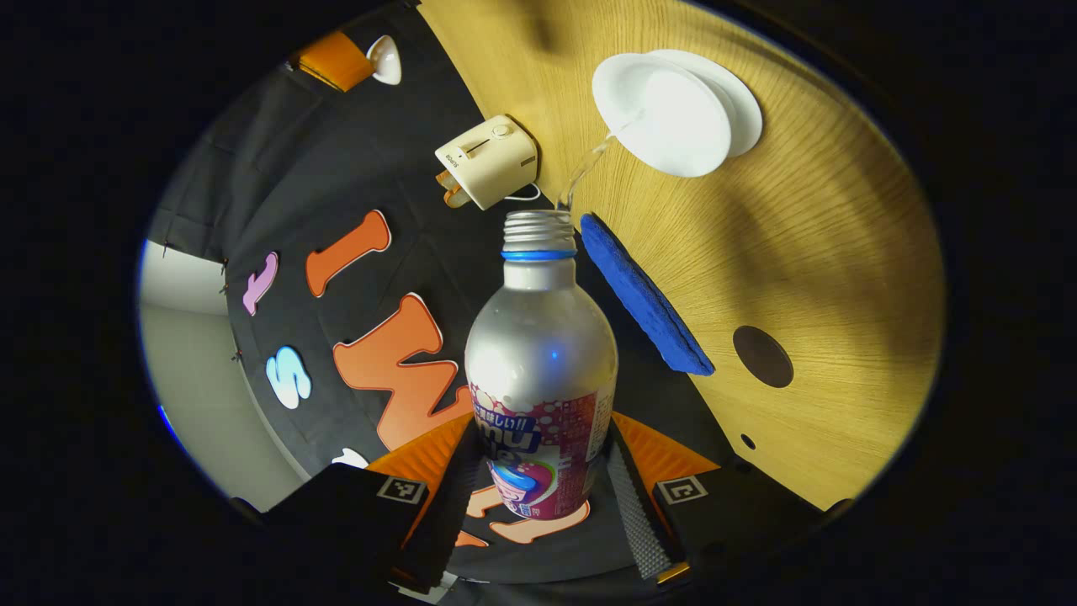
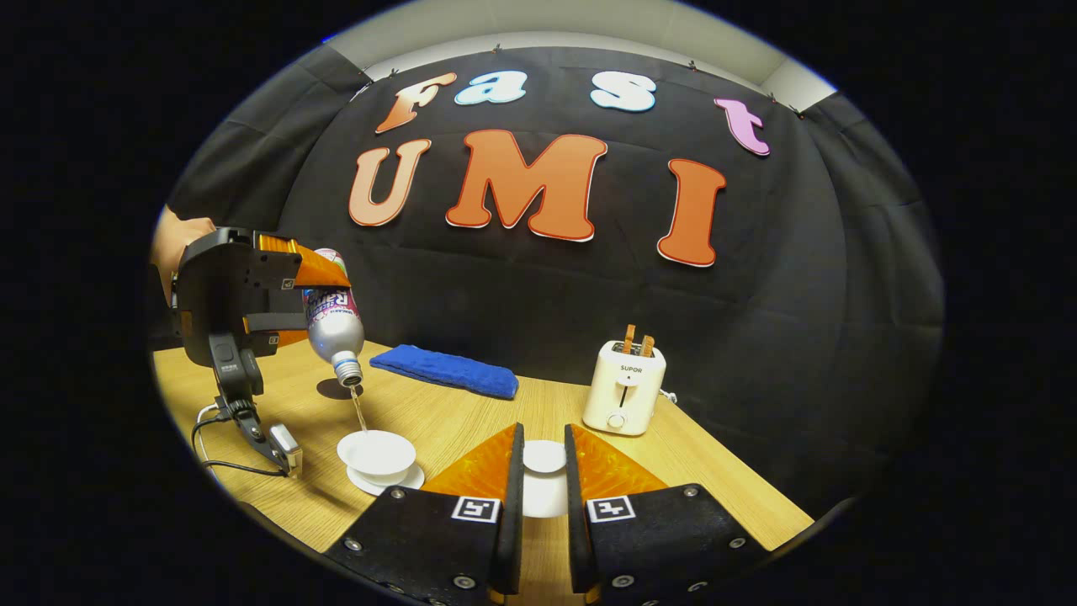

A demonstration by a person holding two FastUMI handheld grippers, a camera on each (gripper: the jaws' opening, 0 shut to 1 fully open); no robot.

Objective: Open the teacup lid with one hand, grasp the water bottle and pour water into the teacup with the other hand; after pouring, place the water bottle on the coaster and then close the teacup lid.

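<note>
Gripping the silver aluminium water bottle with the pink label (image 1: 540, 370), the left gripper (image 1: 543, 497) is pressing both fingers on the labelled lower body, and the bottle is tipping neck-down. In the right gripper view that same bottle (image 2: 334, 330) is hanging tilted above the table, with a thin stream of water (image 2: 359, 412) running from its open mouth into the white teacup (image 2: 376, 453), which is sitting on a white saucer (image 2: 395, 483).

Over on the right, the right gripper (image 2: 543, 497) is holding the white round teacup lid (image 2: 543, 457) between its fingers; the jaws are sitting narrow around it and I think both fingers are touching, though the contact is partly hidden.

As for the surface, everything is resting on a light wood-grain table (image 2: 724, 488). A folded blue cloth (image 2: 444, 370) is lying near the back edge, a cream toaster (image 2: 623, 387) with two slices poking up is standing to its right, and a dark round coaster (image 1: 762, 356) is lying flat just beside the cloth, bare. Black cloth is walling off the booth behind the table, with pale wall showing above it.
</note>
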